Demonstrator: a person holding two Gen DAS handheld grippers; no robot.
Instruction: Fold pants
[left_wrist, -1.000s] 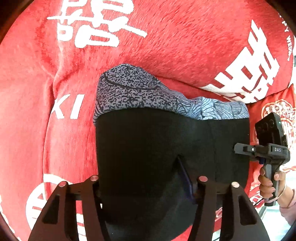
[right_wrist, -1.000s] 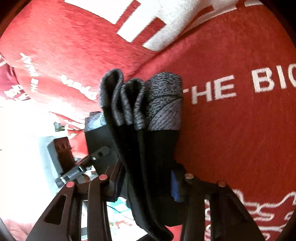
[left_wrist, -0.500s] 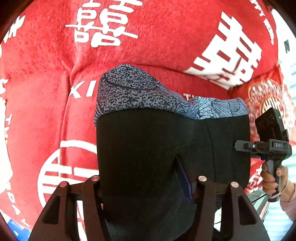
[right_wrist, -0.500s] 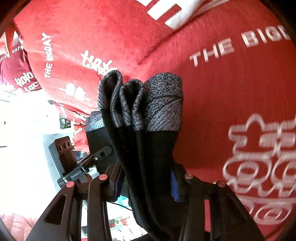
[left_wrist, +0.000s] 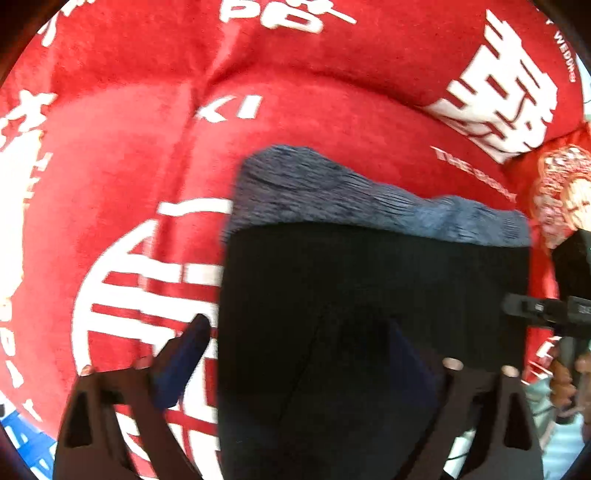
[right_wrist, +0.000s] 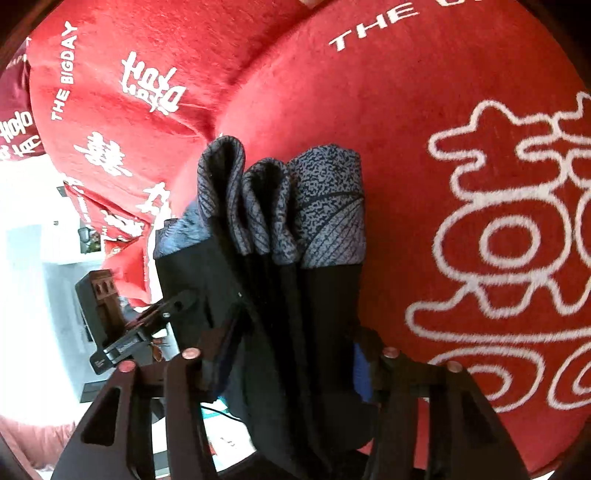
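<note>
My left tongs (left_wrist: 295, 350) spread wide, folded pants (left_wrist: 373, 295) hanging between the fingers above the red blanket (left_wrist: 129, 166) — my right tongs (right_wrist: 288, 358) pinching the bunched layers, grey waistband (right_wrist: 325, 210) up — only there visible.

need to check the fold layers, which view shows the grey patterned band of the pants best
The right wrist view: the grey patterned band is sharp there, bunched in three folds above the black cloth. The left wrist view shows it flat-on but motion-blurred.
</note>
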